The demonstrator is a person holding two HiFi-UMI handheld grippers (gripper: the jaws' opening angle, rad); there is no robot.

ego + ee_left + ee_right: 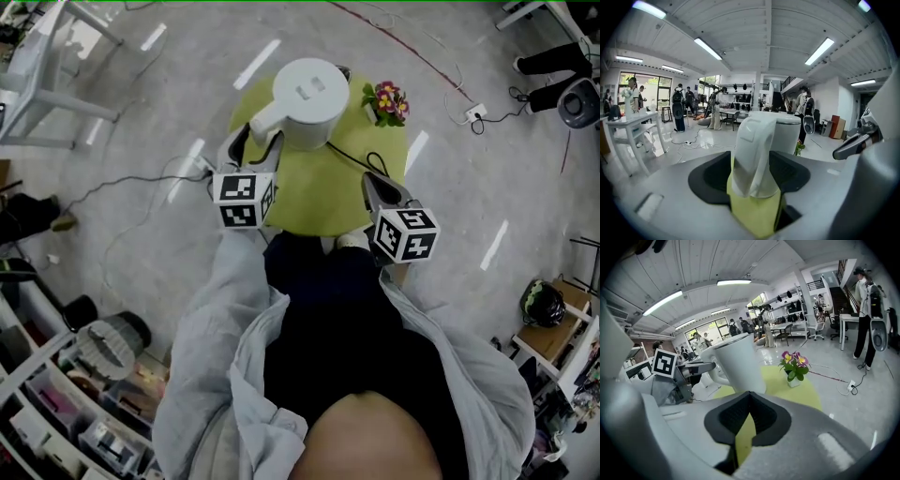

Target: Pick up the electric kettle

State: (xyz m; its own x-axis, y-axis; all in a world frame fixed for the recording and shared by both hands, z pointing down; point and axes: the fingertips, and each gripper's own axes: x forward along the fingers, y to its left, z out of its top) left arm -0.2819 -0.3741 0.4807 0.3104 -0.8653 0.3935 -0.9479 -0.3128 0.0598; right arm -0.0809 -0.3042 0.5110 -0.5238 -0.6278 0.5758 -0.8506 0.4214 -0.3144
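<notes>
White electric kettle [309, 94], handle [757, 140] inside parted left hand-held gripper [752, 166], closed right hand-held gripper [748, 401] sees flowers [794, 363]

A flower pot [386, 101] stands far right on the round green table [323, 197]; a socket [476, 112] lies on the floor.

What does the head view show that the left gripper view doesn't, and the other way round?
Only the head view: the person's grey jacket and the storage shelves by the floor. Only the left gripper view: ceiling lights and people standing far off. Both: the white kettle on the green table, with its handle between the open jaws of the left claw.
</notes>
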